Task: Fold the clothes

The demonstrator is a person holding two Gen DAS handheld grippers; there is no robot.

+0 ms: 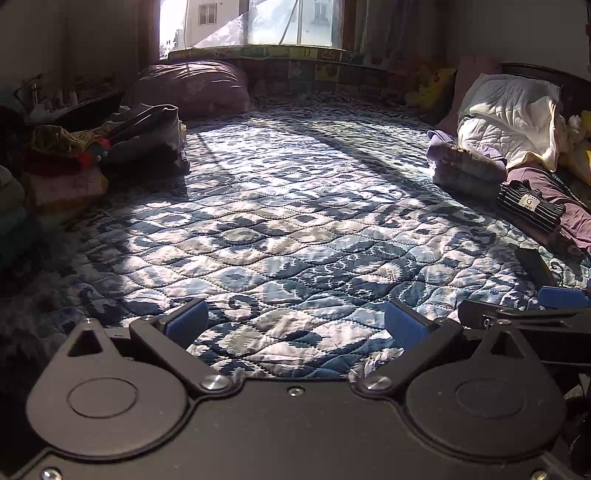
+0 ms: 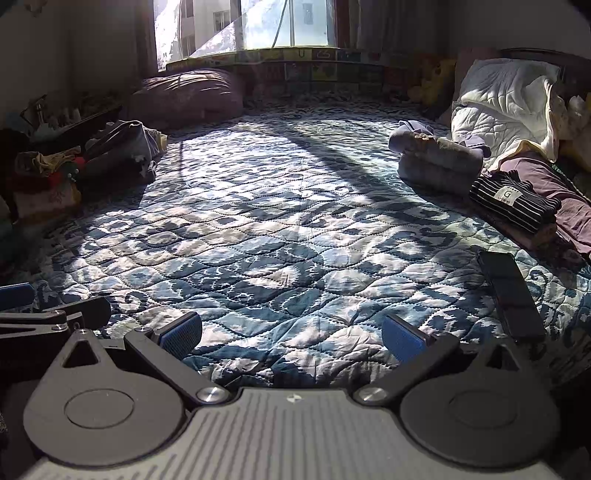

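Observation:
A heap of unfolded clothes (image 1: 92, 147) (image 2: 74, 162) lies at the left edge of the blue patterned quilt (image 1: 288, 221) (image 2: 280, 229). Folded garments sit at the right: a grey-purple bundle (image 1: 465, 170) (image 2: 436, 158) and a dark striped piece with a white label (image 1: 528, 206) (image 2: 513, 201) on a maroon garment (image 2: 569, 210). My left gripper (image 1: 295, 325) hovers low over the near quilt, open and empty. My right gripper (image 2: 291, 332) is also open and empty, level with the left one; its blue pad (image 1: 561, 297) shows at the left wrist view's right edge.
A black phone (image 2: 511, 295) (image 1: 535, 267) lies on the quilt near the right gripper. A white quilted pillow (image 1: 509, 114) (image 2: 506, 103) and yellow plush toys (image 1: 432, 86) sit at the right. A brown rolled duvet (image 1: 192, 88) lies under the window (image 1: 251, 22).

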